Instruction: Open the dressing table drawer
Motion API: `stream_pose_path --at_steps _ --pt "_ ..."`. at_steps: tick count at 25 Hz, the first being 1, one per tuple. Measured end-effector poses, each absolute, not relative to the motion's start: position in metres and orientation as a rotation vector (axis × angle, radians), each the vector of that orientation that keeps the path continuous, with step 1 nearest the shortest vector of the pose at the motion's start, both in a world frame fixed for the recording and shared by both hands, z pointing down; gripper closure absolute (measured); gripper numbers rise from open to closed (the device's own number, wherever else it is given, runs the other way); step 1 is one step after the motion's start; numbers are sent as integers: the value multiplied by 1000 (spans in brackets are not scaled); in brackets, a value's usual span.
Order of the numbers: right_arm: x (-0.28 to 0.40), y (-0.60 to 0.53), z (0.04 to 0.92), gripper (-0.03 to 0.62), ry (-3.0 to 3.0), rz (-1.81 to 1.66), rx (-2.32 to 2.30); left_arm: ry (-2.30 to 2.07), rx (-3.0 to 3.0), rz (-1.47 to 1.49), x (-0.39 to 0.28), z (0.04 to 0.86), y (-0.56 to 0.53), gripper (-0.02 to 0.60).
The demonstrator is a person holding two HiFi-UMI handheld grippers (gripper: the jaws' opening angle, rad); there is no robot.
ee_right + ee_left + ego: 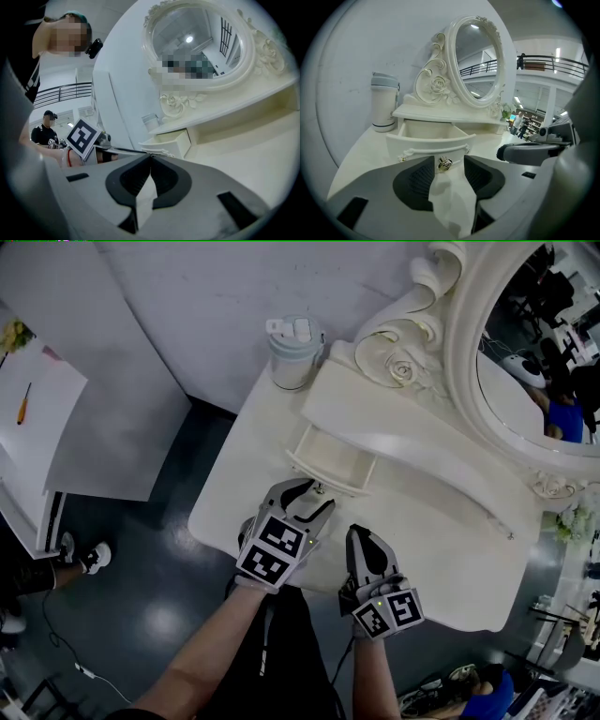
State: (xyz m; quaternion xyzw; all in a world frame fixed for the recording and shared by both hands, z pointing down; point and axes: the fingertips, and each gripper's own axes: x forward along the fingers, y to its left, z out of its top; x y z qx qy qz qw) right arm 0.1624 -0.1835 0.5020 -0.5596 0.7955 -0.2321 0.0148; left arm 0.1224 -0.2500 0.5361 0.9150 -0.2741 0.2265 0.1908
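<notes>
Drawer [330, 461], centre of frame, stands pulled out over the tabletop [441, 545]. Left hand-held gripper [319, 493] released, its jaws flanking the gold knob [444, 163] without pressing it. Right hand-held gripper [357, 532], lower centre, clenched and empty. Opening appears essentially complete.

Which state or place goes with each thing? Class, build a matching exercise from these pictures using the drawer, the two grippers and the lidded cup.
Things:
1. drawer
2. left gripper
3. right gripper
4. lidded cup

States or places:
A. jaws together, nothing between them
B. pulled out, open
C. standing beside the carved base of the mirror
D. jaws apart, the gold knob between them but not gripped

Right pairs: 1-B, 2-D, 3-A, 4-C
</notes>
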Motion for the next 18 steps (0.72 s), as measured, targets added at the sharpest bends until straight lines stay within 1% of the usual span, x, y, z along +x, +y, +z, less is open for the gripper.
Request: stream_pose_path --at_steps 4,7,9,11,12,18 --pt "165 -185 492 589 2468 -694 -1737 -802 2597 620 111 525 -255 373" --pt "168 -186 480 589 2461 -669 -1727 -819 2617 615 101 518 -259 443" --pt "171 -187 470 589 2460 -652 -1720 -826 2619 607 94 513 -260 469" --pt "171 -188 460 591 2464 -629 -1719 -852 2617 591 84 506 -262 531" --pt "171 -189 454 591 2468 -615 -1721 -868 2620 583 79 502 -264 573" --pt "170 -194 421 591 2494 -536 -1727 -892 2644 450 59 462 -269 580"
